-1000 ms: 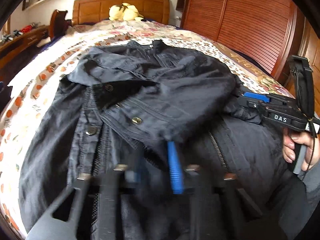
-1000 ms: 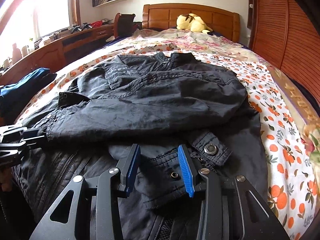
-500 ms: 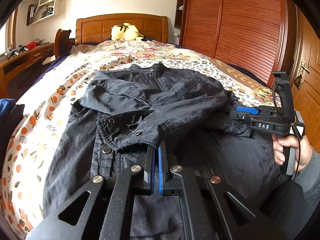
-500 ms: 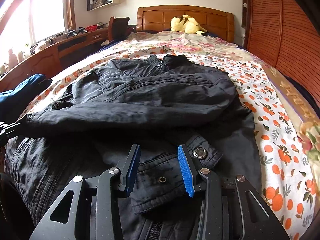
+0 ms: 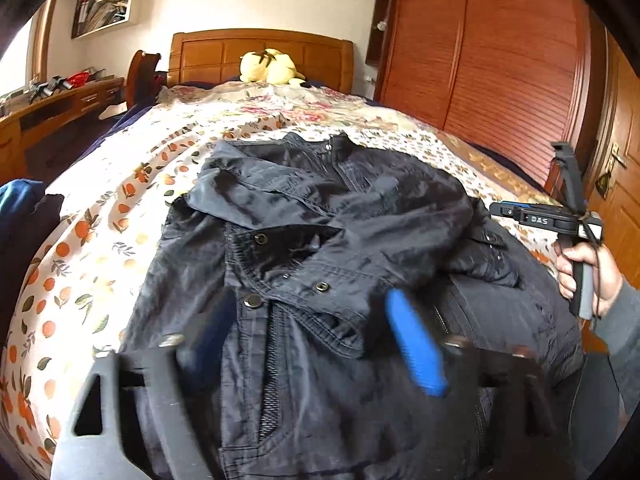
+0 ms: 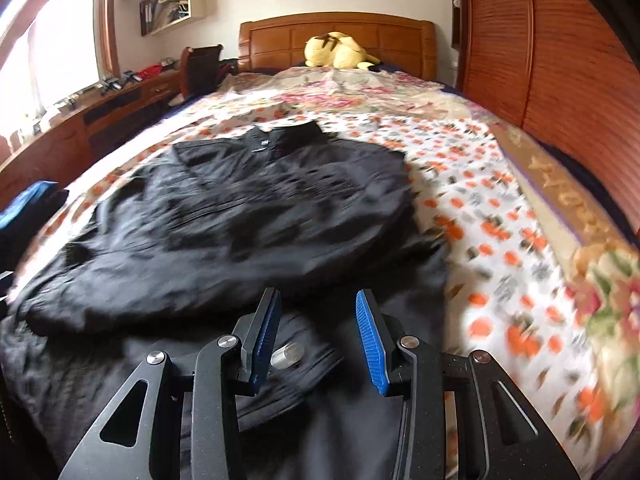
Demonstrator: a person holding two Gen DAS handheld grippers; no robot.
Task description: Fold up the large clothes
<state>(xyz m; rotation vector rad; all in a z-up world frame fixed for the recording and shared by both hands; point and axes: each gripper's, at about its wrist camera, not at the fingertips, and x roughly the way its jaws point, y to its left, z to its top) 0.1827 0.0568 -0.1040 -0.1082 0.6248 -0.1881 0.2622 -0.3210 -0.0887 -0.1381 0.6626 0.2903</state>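
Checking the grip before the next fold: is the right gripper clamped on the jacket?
No, the right gripper is open, blue pads apart above the jacket.

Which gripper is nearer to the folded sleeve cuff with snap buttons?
Left. The left gripper hovers open right at the sleeve cuff; the right gripper is off beside the jacket.
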